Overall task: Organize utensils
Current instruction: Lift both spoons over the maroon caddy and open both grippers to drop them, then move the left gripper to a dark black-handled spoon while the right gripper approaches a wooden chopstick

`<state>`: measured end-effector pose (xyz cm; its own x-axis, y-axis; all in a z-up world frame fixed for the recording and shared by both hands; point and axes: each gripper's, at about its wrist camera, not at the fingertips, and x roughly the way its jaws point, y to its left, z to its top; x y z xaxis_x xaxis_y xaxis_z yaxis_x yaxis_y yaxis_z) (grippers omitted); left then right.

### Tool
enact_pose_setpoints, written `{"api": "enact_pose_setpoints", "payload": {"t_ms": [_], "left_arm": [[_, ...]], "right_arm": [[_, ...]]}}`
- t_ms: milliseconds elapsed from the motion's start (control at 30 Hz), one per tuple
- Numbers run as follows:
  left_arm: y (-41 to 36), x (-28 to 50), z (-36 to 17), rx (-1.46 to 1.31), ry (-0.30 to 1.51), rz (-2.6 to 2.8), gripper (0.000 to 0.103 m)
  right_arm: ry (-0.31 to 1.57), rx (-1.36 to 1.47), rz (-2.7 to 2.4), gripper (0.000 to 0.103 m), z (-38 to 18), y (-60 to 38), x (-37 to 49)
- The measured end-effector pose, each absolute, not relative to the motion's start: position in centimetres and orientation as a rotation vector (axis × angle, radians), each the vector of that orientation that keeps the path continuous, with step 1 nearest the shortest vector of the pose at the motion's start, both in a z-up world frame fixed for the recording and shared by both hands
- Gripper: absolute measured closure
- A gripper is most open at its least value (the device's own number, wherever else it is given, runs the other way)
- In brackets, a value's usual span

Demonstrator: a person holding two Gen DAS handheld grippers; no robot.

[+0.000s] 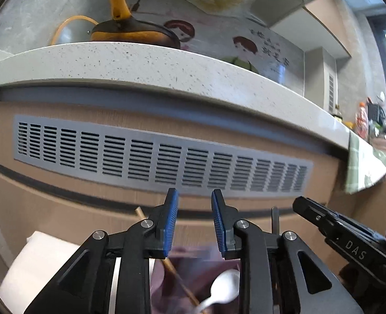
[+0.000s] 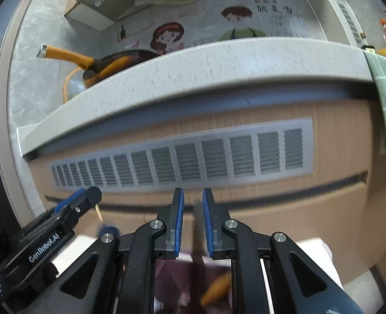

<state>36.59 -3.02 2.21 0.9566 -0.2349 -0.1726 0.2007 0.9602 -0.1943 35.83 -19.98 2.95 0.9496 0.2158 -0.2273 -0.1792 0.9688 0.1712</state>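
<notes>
My left gripper [image 1: 194, 196] is open and empty, pointing at the cabinet front below the counter. Beneath it a wooden chopstick [image 1: 178, 278] and a white spoon [image 1: 223, 291] lie on a purple surface [image 1: 200, 269]. My right gripper [image 2: 193, 196] is partly open; a thin dark blurred handle [image 2: 198, 225] stands between its jaws, and I cannot tell if they grip it. Below it lies a blurred orange utensil [image 2: 216, 289]. Each gripper shows at the edge of the other's view: the right one [image 1: 301, 204], the left one [image 2: 92, 193].
A speckled white counter [image 1: 145, 62] runs across above a wooden cabinet front with a grey vent grille [image 1: 161, 162]. An orange-handled pan [image 1: 130, 31] sits on the counter. A green checked cloth [image 1: 360, 167] hangs over the counter edge at right. A white object [image 1: 36, 267] lies at lower left.
</notes>
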Motion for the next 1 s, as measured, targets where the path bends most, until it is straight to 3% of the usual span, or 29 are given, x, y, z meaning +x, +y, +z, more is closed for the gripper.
{"api": "enact_pose_setpoints", "payload": {"t_ms": [400, 767, 1000], "left_arm": [[6.0, 27.1, 3.8, -0.337, 0.394, -0.044, 0.074], [8.4, 18.6, -3.7, -0.241, 0.693, 0.019, 0.074], [9.9, 18.3, -5.9, -0.262, 0.750, 0.052, 0.074]], "right_arm": [[0.386, 0.156, 0.212, 0.080, 2.8, -23.3, 27.6], [0.837, 0.149, 0.402, 0.077, -7.4, -15.7, 24.2], [0.929, 0.060, 0.446, 0.077, -9.4, -11.6, 24.1]]}}
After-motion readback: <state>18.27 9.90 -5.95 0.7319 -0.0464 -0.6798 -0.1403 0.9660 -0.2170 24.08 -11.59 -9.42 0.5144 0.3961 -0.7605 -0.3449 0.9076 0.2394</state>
